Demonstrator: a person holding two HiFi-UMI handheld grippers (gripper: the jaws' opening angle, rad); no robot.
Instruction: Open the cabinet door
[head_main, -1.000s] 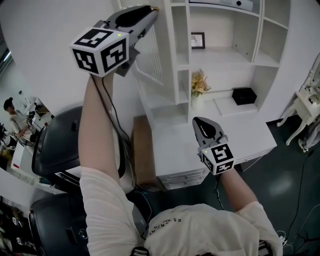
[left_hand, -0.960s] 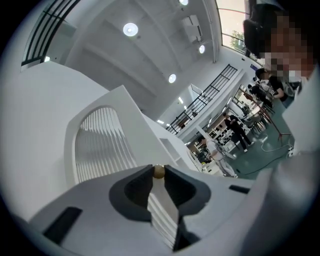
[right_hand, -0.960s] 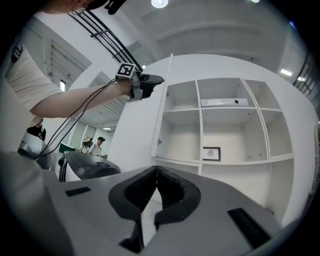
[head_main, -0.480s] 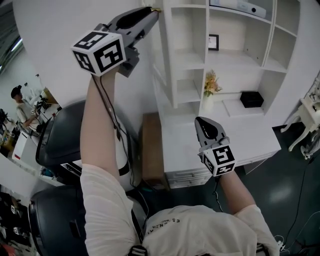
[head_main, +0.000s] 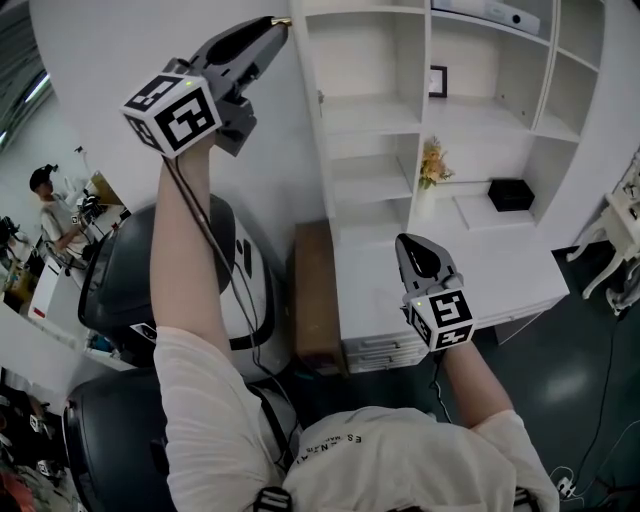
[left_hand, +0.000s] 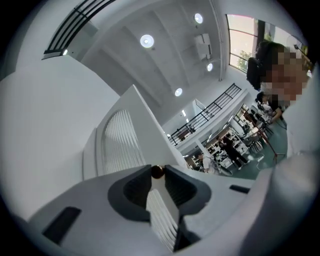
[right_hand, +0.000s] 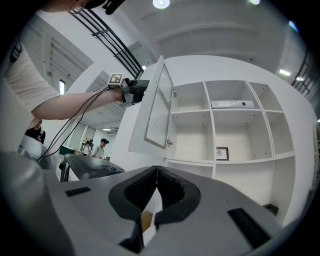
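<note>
Cabinet door (right_hand: 159, 107) open | left gripper (head_main: 274, 23) clamps knob (left_hand: 157, 172) | right gripper (head_main: 404, 241) closed, empty

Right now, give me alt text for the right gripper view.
The louvered cabinet door stands open, with the left gripper holding its outer edge. Beside it are open shelves with a small framed picture. In the foreground, the right gripper is shut and empty.

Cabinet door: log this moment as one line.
door: wide open | left gripper: shut on knob | right gripper: shut, empty
</note>
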